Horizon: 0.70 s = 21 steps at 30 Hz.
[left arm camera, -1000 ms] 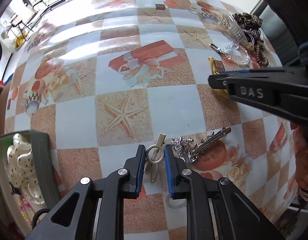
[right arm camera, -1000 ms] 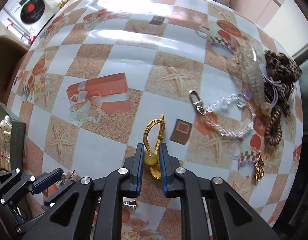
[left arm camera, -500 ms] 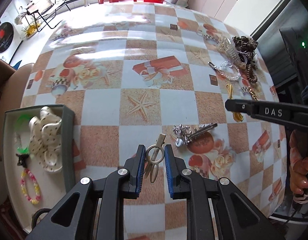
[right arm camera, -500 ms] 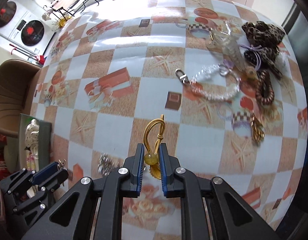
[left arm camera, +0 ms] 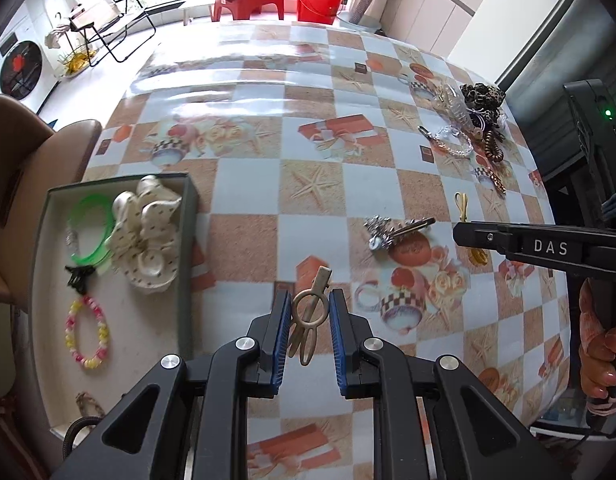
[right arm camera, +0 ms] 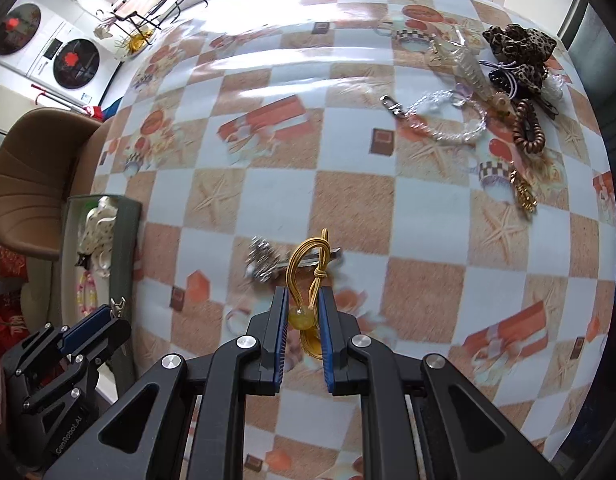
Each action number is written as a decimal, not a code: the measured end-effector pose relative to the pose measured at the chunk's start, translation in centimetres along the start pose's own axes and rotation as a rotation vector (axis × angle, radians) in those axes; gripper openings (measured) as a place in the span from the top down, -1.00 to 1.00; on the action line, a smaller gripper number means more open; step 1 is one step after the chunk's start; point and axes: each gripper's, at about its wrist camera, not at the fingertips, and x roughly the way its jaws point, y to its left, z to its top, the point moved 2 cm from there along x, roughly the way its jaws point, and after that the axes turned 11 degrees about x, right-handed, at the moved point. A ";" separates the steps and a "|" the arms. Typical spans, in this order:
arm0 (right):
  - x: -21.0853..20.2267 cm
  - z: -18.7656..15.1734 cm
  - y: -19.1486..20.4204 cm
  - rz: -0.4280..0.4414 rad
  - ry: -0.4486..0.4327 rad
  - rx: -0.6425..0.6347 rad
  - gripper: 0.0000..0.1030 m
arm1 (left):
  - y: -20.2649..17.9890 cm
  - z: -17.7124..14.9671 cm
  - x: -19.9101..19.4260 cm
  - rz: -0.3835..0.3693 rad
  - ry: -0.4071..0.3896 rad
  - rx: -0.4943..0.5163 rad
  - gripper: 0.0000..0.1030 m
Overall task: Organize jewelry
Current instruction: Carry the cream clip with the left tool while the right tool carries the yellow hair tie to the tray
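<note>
My left gripper is shut on a beige metal hair clip and holds it above the table, just right of the grey jewelry tray. My right gripper is shut on a gold elastic hair tie with a yellow bead, also lifted above the table; it shows in the left wrist view. A silver rhinestone clip lies on the table between them and shows in the right wrist view. The tray holds a green bangle, a white dotted scrunchie and a pink-yellow bead bracelet.
At the table's far right lie a clear bead bracelet with a clasp, a clear claw clip, a leopard scrunchie, a brown spiral tie and a gold chain. A brown chair stands left of the table.
Both grippers rose from the table with their items still held. The left one moved back towards the tray, which has come into view.
</note>
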 end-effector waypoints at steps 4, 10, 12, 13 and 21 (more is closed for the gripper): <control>-0.3 -1.3 1.6 -0.001 -0.006 -0.013 0.69 | 1.2 -1.4 -0.9 0.005 -0.010 -0.007 0.56; -0.6 -3.1 4.6 0.004 -0.013 -0.037 0.69 | 3.3 -3.8 -2.6 0.013 -0.026 -0.024 0.56; -0.6 -3.8 5.9 0.011 -0.012 -0.051 0.69 | 4.4 -4.7 -3.3 0.021 -0.032 -0.037 0.56; -0.5 -4.2 6.8 0.016 -0.010 -0.062 0.69 | 4.9 -5.2 -3.6 0.025 -0.034 -0.045 0.56; 0.3 -6.6 13.5 0.055 0.014 -0.162 0.69 | 10.5 -9.3 -5.7 0.083 -0.041 -0.146 0.56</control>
